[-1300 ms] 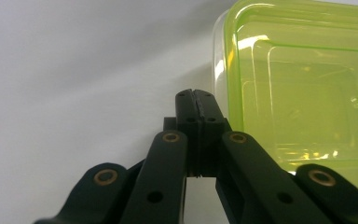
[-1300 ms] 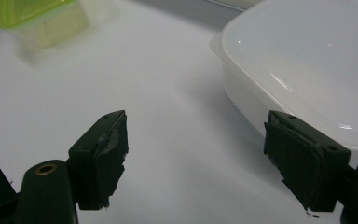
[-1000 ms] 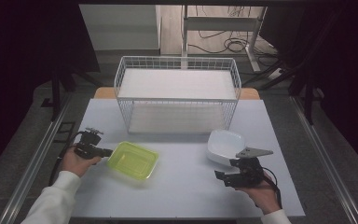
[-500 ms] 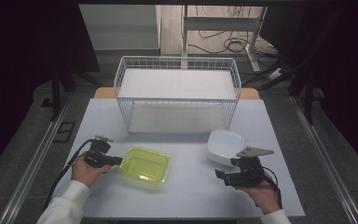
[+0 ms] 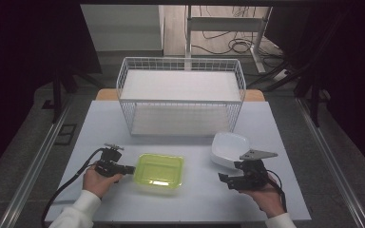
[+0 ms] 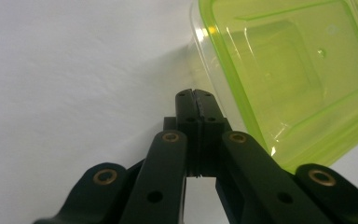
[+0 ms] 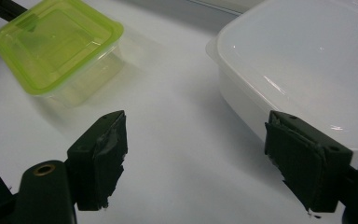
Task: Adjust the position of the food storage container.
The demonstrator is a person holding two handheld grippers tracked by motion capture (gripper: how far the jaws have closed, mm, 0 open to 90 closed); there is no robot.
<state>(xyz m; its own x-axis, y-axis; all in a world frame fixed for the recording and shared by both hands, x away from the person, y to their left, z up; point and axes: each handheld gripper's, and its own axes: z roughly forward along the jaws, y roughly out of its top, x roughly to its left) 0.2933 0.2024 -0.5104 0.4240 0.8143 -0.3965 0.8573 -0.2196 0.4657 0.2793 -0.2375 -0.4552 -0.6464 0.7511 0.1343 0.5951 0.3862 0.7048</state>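
A clear box with a lime-green lid (image 5: 159, 171) sits on the white table, left of centre. My left gripper (image 5: 132, 169) lies level at its left side with its jaws shut on nothing. In the left gripper view the closed tips (image 6: 196, 95) rest against the box's clear wall (image 6: 298, 79). A white plastic tub (image 5: 230, 148) stands to the right. My right gripper (image 5: 225, 179) is just in front of the tub, open and holding nothing. In the right gripper view the wide jaws (image 7: 196, 158) frame bare table, with the tub (image 7: 307, 60) at the right pad and the green box (image 7: 58, 46) farther off.
A white wire basket (image 5: 180, 95) stands at the back of the table (image 5: 195, 204), its open front facing me. A cable trails from each gripper toward the near edge. Dark floor and a metal rail run along both sides of the table.
My left gripper has slid to the right across the table, and the green-lidded box has moved right with it, a little nearer the front edge. The right gripper and the white tub have stayed put.
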